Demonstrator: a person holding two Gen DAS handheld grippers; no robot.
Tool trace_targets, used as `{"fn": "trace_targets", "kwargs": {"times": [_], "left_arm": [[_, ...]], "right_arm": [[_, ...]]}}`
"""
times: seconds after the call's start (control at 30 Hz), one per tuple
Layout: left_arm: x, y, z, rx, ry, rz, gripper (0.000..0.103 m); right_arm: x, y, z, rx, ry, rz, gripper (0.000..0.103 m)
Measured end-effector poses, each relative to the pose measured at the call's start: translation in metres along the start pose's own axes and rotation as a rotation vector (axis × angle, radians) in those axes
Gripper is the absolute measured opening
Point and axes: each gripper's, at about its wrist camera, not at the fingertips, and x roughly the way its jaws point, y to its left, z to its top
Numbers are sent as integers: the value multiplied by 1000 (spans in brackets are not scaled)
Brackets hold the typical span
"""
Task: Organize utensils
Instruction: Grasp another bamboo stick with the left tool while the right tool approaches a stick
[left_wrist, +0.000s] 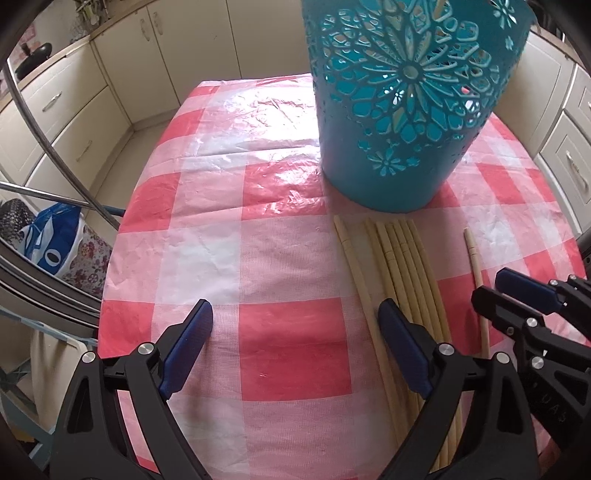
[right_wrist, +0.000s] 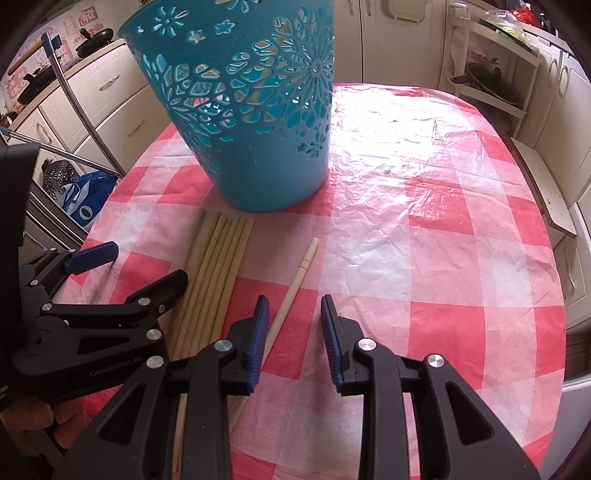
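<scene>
On the left we see cream kitchen cabinets (left_wrist: 55, 122) and a blue-and-white plastic bag (left_wrist: 51, 240) on the floor beside the table. The table wears a red-and-white checked tablecloth (left_wrist: 229, 206). A teal openwork basket (left_wrist: 402, 110) stands upright on it, toward the far side, directly beyond the chopsticks, its base just short of their tips.

A bundle of pale chopsticks (left_wrist: 399, 258) lies flat on the cloth, side by side, pointing at the basket. One single chopstick (right_wrist: 295, 280) lies apart to the right of the bundle, angled slightly.

Our left gripper (left_wrist: 295, 332) is spread wide and grips nothing; its left pad is over bare cloth, and its right finger overlaps the near part of the bundle, though we cannot tell whether it touches. It is held low, pointing forward toward the basket.

Our right gripper (right_wrist: 293, 332) is also released, with a moderate gap between the blue pads, and empty. Its left finger (right_wrist: 258, 332) overlaps the single chopstick, which runs under it rather than between the pads; contact is unclear. It is aimed forward over the cloth, just right of the left gripper.

At far right a white shelf rack (right_wrist: 495, 74) stands against more cabinets.
</scene>
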Motion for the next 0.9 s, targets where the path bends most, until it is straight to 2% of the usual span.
{"fn": "trace_targets", "kwargs": {"times": [0.2, 0.37, 0.47, 0.57, 0.63, 0.67, 0.73, 0.77, 0.8, 0.9], "left_arm": [[2, 0, 4, 6, -4, -4, 87], [7, -3, 11, 35, -18, -40, 87], [10, 1, 17, 28, -28, -44, 84], [10, 0, 22, 43, -45, -60, 71], [10, -2, 25, 69, -56, -74, 57], [10, -2, 25, 76, -60, -81, 53], [9, -3, 26, 103, -72, -122, 39], [8, -4, 26, 114, -73, -129, 36], [8, -5, 26, 131, -75, -157, 27], [7, -5, 26, 166, -52, -256, 12]], "right_arm": [[0, 2, 0, -6, -3, -3, 33], [1, -1, 1, 1, -8, -5, 33], [2, -3, 3, 8, -12, -8, 33], [2, -5, 4, 11, -15, -12, 33], [3, -6, 6, 11, -16, -16, 33], [3, -6, 6, 9, -15, -17, 33], [3, -5, 7, -1, -13, -22, 33], [4, -5, 8, -9, -13, -25, 32], [4, -4, 8, -18, -12, -31, 29], [4, -3, 7, -40, -7, -30, 22]]}}
